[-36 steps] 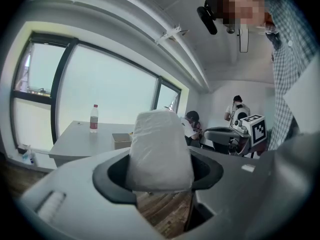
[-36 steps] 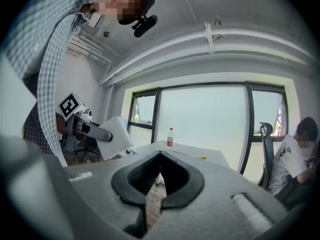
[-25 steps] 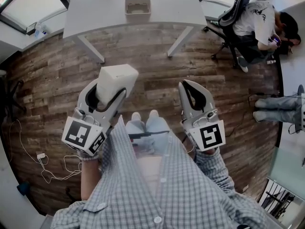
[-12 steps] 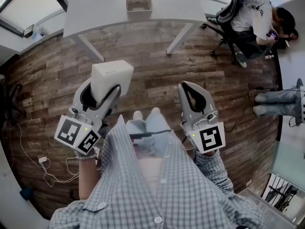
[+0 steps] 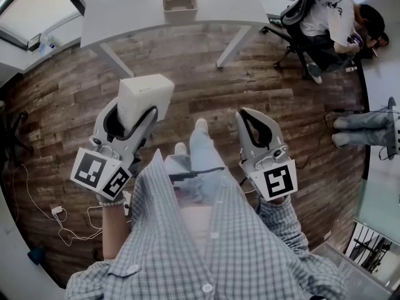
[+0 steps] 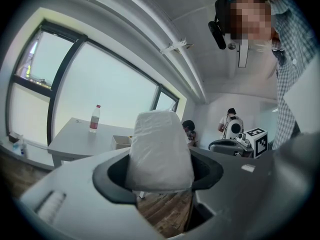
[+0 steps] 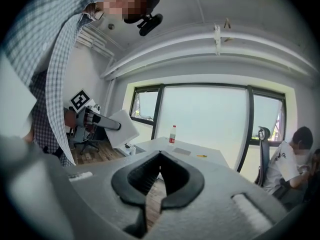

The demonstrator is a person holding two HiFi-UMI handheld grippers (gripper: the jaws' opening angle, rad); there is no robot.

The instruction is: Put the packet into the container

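The head view looks steeply down past a checked shirt (image 5: 187,249) onto the left tongs (image 5: 139,114) and right tongs (image 5: 250,116), close below, with the plank floor (image 5: 187,67) under them and the counter (image 5: 125,11) far off at the top edge. Each gripper view sits right behind its own jaws, tilted up and forward toward the windows (image 7: 210,119). The packet (image 6: 159,151) clamped in the left tongs fills that view's middle. All three views share the counter. Both gripper views share the bottle (image 6: 94,119) on it, and each catches the other tongs.

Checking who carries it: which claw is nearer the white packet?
Left. The left claw is shut on the packet; the right claw hangs apart to its right, shut and empty.
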